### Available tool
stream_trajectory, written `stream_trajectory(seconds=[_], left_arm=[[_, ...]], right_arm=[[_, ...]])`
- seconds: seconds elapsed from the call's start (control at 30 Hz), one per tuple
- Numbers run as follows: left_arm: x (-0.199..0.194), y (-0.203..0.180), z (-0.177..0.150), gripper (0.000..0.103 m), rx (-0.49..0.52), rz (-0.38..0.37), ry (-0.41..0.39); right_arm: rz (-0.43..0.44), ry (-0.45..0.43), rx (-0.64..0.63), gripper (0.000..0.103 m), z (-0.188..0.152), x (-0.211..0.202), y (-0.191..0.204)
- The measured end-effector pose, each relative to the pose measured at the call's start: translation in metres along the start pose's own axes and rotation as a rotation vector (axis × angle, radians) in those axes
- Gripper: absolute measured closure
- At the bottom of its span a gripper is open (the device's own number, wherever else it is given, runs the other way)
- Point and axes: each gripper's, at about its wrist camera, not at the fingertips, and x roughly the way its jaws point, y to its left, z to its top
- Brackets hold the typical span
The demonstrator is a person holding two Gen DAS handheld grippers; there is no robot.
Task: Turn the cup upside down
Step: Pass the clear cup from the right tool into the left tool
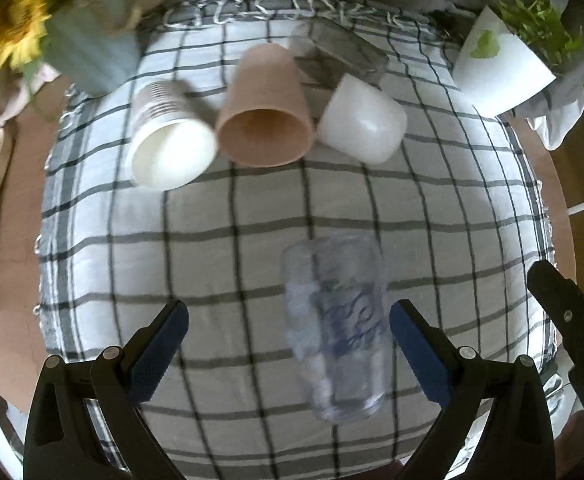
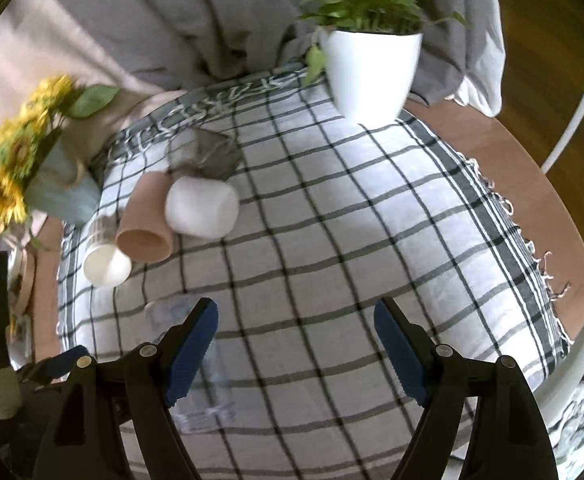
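Clear plastic cup [image 1: 338, 326] with blue print lies on its side on grey-and-white checked cloth [image 1: 231, 208], near edge, between left gripper [image 1: 289, 330] fingers, untouched; jaws wide apart. Right gripper [image 2: 296, 328] jaws also spread, holding nothing, cup at its left

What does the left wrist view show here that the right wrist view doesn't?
Only the left wrist view shows the clear cup whole, lying on its side between the open jaws of the left gripper, nearer the right pad and ungrasped.

Only the right wrist view shows the plant pot upright and whole, the cloth's fringed right edge, and the right gripper open over bare cloth.

Both show the paper cup, pink cup and white cup lying in a row on the checked cloth, plus the sunflowers.
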Motion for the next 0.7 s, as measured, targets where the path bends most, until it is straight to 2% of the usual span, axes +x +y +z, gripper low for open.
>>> stream_trajectory(seconds=[0.33,0.43,0.5,0.7], left_arm=[[0.041,-0.021,0.025,0.003,-0.025,-0.010,0.111],[0.048,-0.021,0.028,0.009,-0.043,-0.009,0.124],[0.052,-0.021,0.029,0.020,-0.062,-0.015,0.133],[0.065,-0.026,0.032,0.032,-0.092,-0.044,0.158]], right_arm=[[0.000,0.043,0.050,0.023,0.015,0.026,-0.029],[0.000,0.059,0.040,0.023,0.017,0.034,-0.031],[0.000,0.066,0.030,0.023,0.019,0.038,-0.031],[0.006,0.090,-0.004,0.023,0.022,0.050,-0.030]])
